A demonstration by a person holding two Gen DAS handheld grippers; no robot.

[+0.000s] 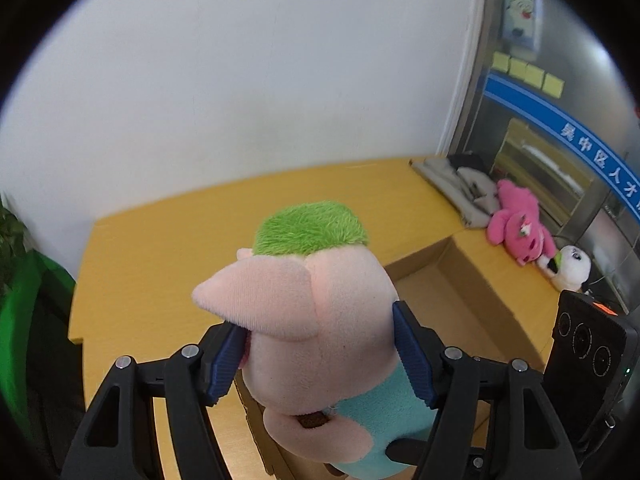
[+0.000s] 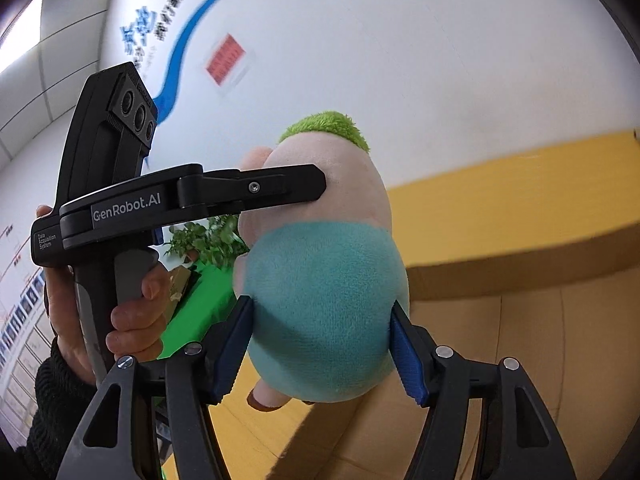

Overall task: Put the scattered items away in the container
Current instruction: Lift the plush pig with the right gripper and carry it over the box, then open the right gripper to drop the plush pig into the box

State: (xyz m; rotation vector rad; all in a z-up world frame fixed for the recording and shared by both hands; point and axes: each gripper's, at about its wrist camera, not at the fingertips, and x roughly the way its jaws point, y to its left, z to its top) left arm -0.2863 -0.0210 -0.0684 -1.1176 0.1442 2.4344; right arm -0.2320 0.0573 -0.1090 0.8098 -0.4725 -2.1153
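Both grippers hold one plush pig (image 1: 320, 320), a pink toy with a tuft of green hair and a teal body. The left gripper (image 1: 320, 350) pinches the pig's head, its blue ribbed pads (image 1: 412, 354) pressed into the plush on either side just below the drooping ear. The right gripper (image 2: 322, 344) clamps the teal body lower down, its blue pads (image 2: 404, 356) sinking into the fabric at both flanks.

In the right wrist view the pig (image 2: 320, 272) hangs in the air above an open cardboard box (image 2: 520, 320), with one pink foot dangling below the teal belly. The person's left hand (image 2: 128, 304) wraps the handle of the left gripper, whose black finger (image 2: 256, 188) reaches across to the pig's head.

The cardboard box (image 1: 460, 280) sits on a yellow table (image 1: 160, 248). Well apart from it, at the table's far right edge, lie a pink plush toy (image 1: 520, 228) and a small white plush toy (image 1: 574, 266), touching or nearly so; the fisheye edge makes that hard to judge. A grey folded cloth or bag (image 1: 452, 184) lies just beside the pink one.
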